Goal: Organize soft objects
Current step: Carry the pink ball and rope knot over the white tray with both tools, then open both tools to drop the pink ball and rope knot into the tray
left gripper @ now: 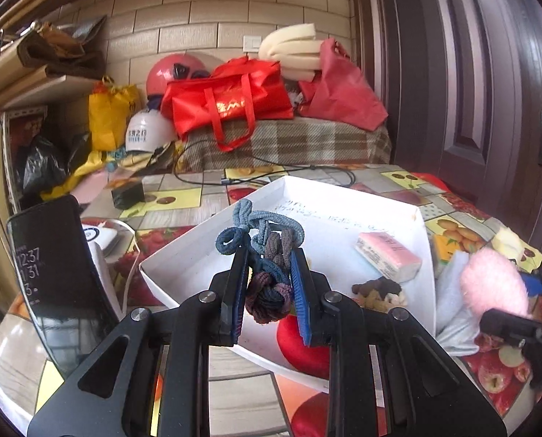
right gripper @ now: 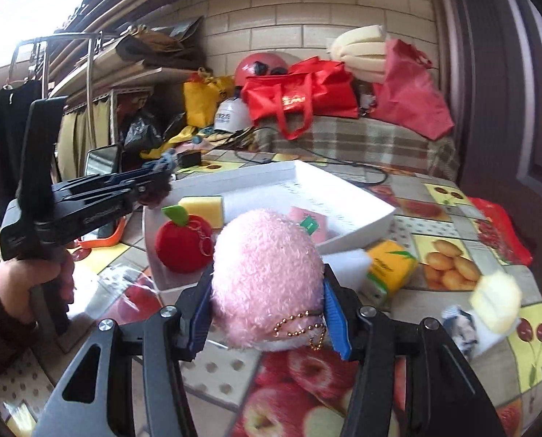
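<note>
My left gripper (left gripper: 269, 273) is shut on a bundle of blue, grey and purple hair ties (left gripper: 267, 251) and holds it above the near left part of a white tray (left gripper: 183, 266). The left gripper also shows in the right wrist view (right gripper: 154, 182). My right gripper (right gripper: 267, 313) is shut on a fluffy pink plush ball (right gripper: 267, 273) with a gold bead chain, just in front of the tray (right gripper: 365, 222). The plush also shows at the right in the left wrist view (left gripper: 493, 284). The tray holds a red plush apple (right gripper: 183, 244), a yellow sponge (right gripper: 203, 209) and a pink tissue pack (left gripper: 389, 255).
A yellow-green tissue pack (right gripper: 391, 266), a white sponge (right gripper: 347, 262) and a pale yellow piece (right gripper: 496, 298) lie on the fruit-pattern tablecloth right of the tray. A phone (left gripper: 52, 284) stands at the left. Red bags (left gripper: 227, 102) and helmets sit behind the table.
</note>
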The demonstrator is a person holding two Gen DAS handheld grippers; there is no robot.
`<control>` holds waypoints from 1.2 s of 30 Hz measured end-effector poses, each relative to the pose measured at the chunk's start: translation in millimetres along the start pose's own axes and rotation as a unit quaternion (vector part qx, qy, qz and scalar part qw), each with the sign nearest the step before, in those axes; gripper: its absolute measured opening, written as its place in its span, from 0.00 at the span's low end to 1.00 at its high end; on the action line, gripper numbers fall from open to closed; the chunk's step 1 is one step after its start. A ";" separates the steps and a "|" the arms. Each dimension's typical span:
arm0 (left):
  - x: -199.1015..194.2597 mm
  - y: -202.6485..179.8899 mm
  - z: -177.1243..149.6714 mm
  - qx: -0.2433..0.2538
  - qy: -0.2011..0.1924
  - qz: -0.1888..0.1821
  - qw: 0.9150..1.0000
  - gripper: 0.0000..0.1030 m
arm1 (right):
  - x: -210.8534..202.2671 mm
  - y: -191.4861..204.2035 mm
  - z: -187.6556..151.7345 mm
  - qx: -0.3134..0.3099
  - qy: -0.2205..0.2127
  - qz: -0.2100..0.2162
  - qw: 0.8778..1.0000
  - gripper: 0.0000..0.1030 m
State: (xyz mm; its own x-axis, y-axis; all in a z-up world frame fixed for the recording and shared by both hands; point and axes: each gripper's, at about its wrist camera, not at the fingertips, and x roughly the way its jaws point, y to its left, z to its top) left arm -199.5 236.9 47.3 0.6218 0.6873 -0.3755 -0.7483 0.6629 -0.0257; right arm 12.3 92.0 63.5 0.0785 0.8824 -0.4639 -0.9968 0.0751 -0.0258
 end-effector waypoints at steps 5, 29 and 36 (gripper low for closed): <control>18.0 -3.8 5.6 0.016 0.005 0.015 1.000 0.22 | 29.1 12.0 11.2 0.010 0.015 0.021 1.000 0.52; 101.8 7.5 29.3 -0.012 0.084 0.043 0.995 0.23 | 109.3 -0.8 40.8 0.109 0.065 -0.026 0.992 0.59; 82.7 5.5 28.7 -0.006 0.031 0.071 0.997 0.86 | 100.5 -7.3 41.5 0.129 0.037 -0.037 0.990 0.83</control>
State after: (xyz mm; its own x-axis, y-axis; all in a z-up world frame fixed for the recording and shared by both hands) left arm -145.5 305.9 42.6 0.4951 0.7539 -0.4320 -0.8300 0.5573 0.0213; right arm 27.9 199.4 53.8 0.1412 0.8341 -0.5332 -0.9513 0.2634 0.1601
